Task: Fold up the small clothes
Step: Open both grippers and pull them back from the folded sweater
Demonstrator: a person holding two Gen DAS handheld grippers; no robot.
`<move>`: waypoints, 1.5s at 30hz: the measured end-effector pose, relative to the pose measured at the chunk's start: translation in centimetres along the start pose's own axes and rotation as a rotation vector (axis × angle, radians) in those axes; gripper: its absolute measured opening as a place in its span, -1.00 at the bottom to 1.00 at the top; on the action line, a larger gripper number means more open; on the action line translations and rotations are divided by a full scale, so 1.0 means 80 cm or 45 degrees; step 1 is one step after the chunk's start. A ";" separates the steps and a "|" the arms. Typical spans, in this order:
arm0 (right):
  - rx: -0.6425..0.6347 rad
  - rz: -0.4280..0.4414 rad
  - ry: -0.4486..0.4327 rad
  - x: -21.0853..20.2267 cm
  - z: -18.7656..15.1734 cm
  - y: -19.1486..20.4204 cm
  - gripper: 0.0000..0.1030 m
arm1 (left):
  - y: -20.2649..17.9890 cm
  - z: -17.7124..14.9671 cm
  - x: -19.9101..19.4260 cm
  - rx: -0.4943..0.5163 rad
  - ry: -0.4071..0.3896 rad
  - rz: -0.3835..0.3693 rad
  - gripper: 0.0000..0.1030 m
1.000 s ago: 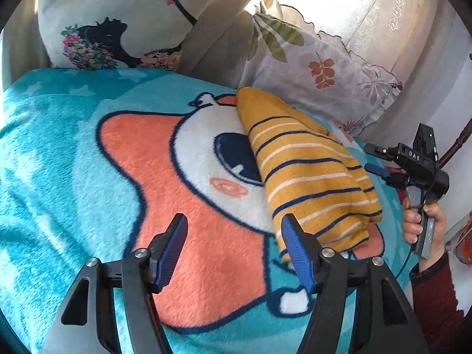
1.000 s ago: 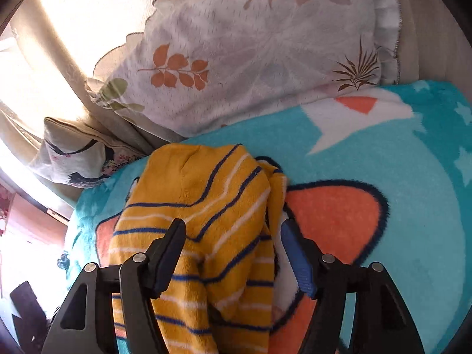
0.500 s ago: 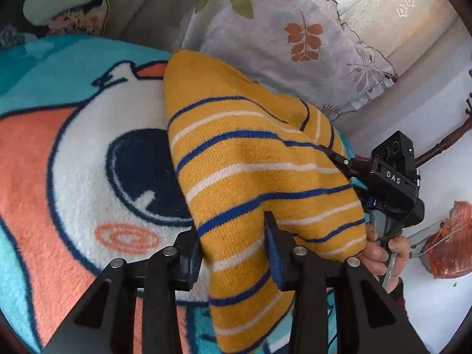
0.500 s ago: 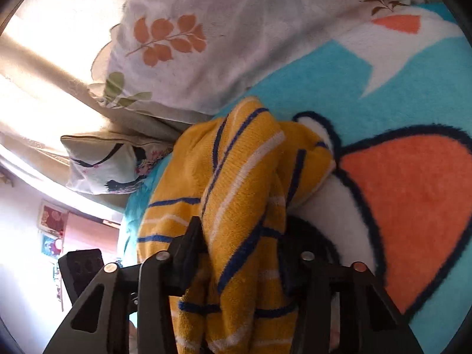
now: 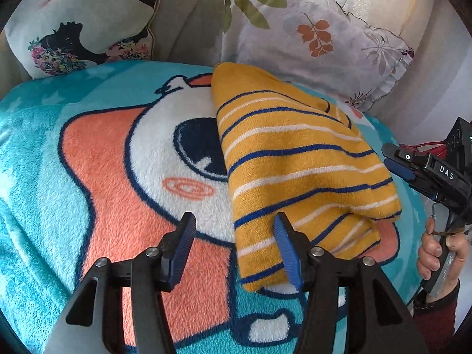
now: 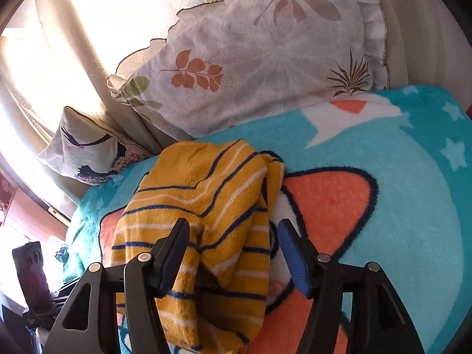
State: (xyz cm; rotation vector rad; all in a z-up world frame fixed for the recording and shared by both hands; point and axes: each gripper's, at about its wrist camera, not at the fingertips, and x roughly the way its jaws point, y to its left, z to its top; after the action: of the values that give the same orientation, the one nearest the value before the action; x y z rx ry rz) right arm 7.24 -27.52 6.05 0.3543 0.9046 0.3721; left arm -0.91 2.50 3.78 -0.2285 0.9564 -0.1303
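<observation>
A yellow knit garment with blue and white stripes [image 5: 298, 159] lies folded on a teal blanket with an orange star cartoon [image 5: 103, 177]. My left gripper [image 5: 234, 250] is open just before the garment's near edge, its right finger over the fabric. My right gripper also shows at the right of the left wrist view [image 5: 398, 162], held in a hand. In the right wrist view the garment [image 6: 200, 206] lies bunched and my right gripper [image 6: 233, 250] is open, its fingers spread on either side of the fabric.
A leaf-print pillow [image 5: 309, 38] leans behind the garment and a floral pillow with a dark figure [image 5: 79, 29] stands at the back left. Beige sofa backing rises between them. The left gripper's body [image 6: 32, 271] shows at the lower left of the right wrist view.
Half a second ago both grippers were shut on the garment and held it up. Now both have opened and pulled back, and the garment lies folded on the blanket.
</observation>
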 end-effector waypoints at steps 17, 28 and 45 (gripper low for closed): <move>-0.253 -0.383 -0.077 -0.113 -0.059 0.007 0.41 | -0.035 -0.042 -0.057 0.124 -0.185 0.197 0.19; -0.433 -0.537 -0.147 -0.147 -0.108 0.044 0.50 | -0.055 -0.071 -0.100 0.148 -0.273 0.205 0.32; -0.383 -0.285 -0.211 -0.075 -0.138 0.123 0.59 | -0.031 -0.101 -0.209 0.016 -0.746 0.599 0.99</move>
State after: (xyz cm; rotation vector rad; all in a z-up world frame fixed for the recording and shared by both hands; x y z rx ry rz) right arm -6.69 -20.06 8.29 0.0052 0.7045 0.2625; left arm -17.12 2.50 13.20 -0.0182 0.4044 0.3490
